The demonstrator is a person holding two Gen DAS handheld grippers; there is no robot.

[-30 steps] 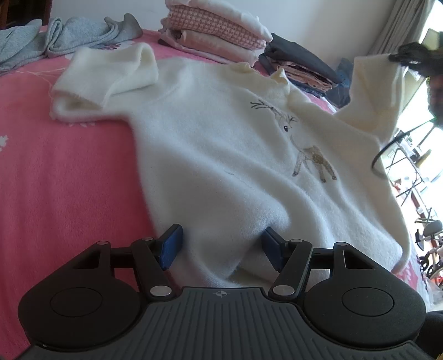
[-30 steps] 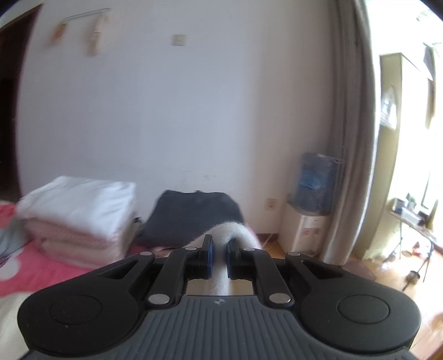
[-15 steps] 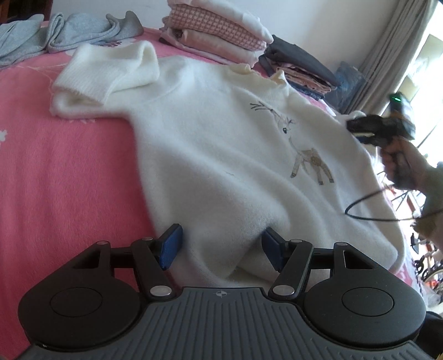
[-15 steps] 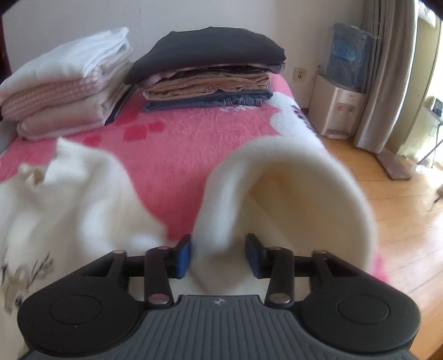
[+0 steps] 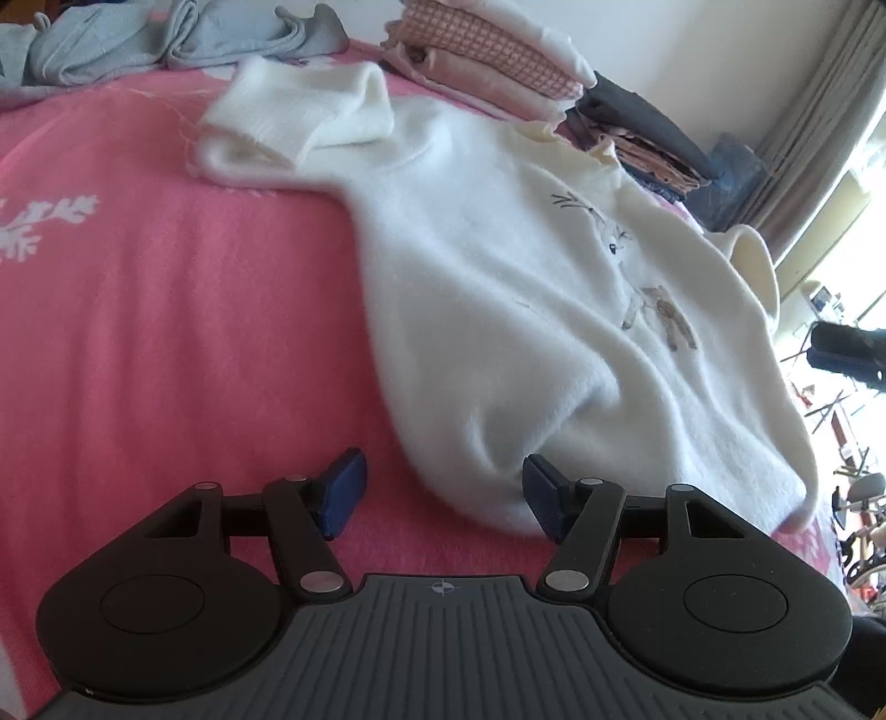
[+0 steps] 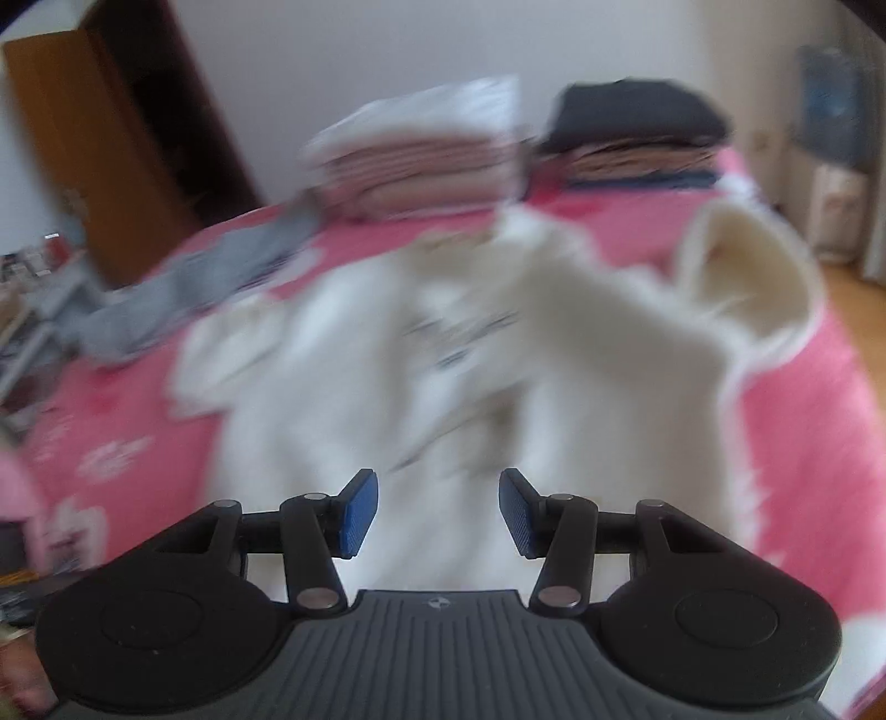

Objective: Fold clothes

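A white fluffy sweater (image 5: 526,310) with a deer print lies spread on the pink bed (image 5: 166,310). One sleeve is folded in at the far left. The other sleeve (image 5: 753,260) stands curled up at the right edge; it also shows in the blurred right wrist view (image 6: 747,288). My left gripper (image 5: 443,498) is open at the sweater's hem, the cloth bunched between its fingers. My right gripper (image 6: 437,515) is open and empty above the sweater (image 6: 443,387); it shows as a dark shape (image 5: 847,354) at the right of the left wrist view.
Stacks of folded clothes (image 5: 487,50) and a dark stack (image 5: 642,127) sit at the bed's far side. Grey garments (image 5: 155,44) lie at the far left. A curtain (image 5: 819,111) and a bright window are at the right. A wooden door (image 6: 111,155) stands behind the bed.
My right gripper has opened and let go of the sleeve, which now lies curled on the sweater's right edge. It has swung back over the sweater. My left gripper has shifted slightly left.
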